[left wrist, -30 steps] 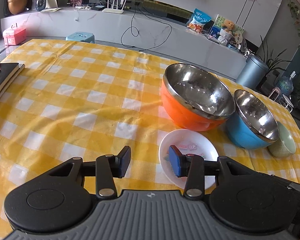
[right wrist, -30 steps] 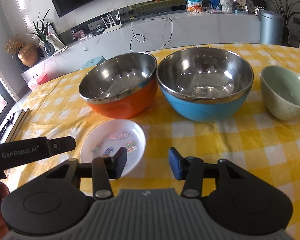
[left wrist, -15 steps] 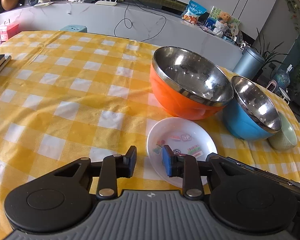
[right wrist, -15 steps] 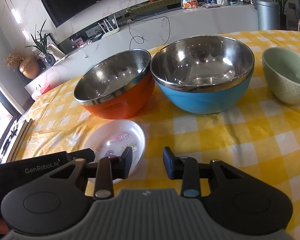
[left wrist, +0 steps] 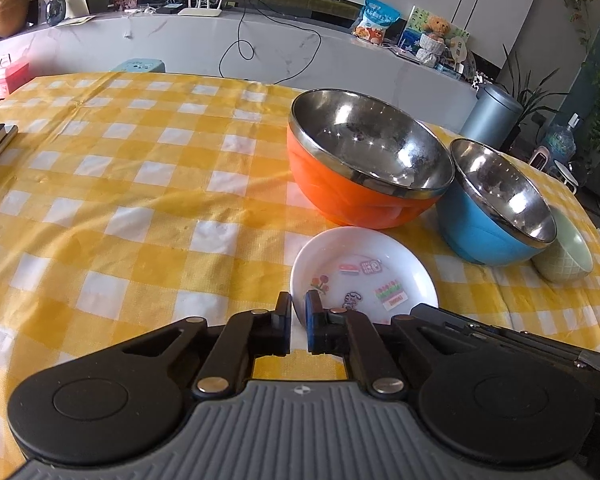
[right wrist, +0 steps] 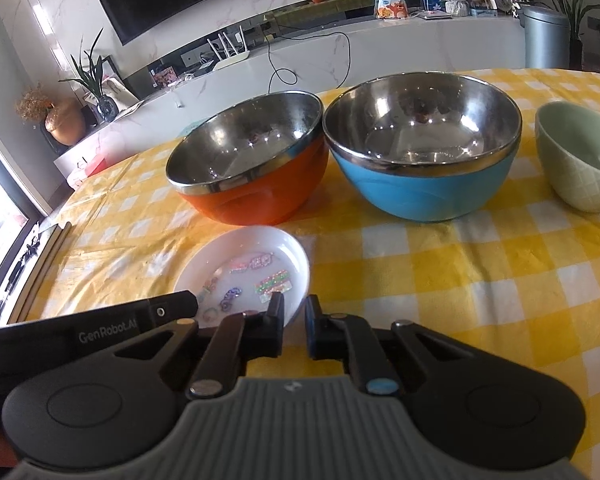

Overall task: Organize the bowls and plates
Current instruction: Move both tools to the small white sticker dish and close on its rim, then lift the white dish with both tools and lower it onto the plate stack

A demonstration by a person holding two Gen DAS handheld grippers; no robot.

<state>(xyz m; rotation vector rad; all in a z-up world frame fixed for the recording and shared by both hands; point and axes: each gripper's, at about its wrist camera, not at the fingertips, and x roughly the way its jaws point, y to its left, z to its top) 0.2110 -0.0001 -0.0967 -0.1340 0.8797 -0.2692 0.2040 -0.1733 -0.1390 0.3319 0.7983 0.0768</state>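
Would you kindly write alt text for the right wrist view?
The right gripper, jaws closed on the near rim of a white plate, sits on a yellow checked tablecloth. Behind stand an orange bowl, a blue bowl and a green bowl.

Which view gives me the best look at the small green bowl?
The right wrist view: the green bowl stands clear, right of the blue bowl, with its inside and quilted wall showing. In the left wrist view the blue bowl hides most of it, so only a sliver shows.
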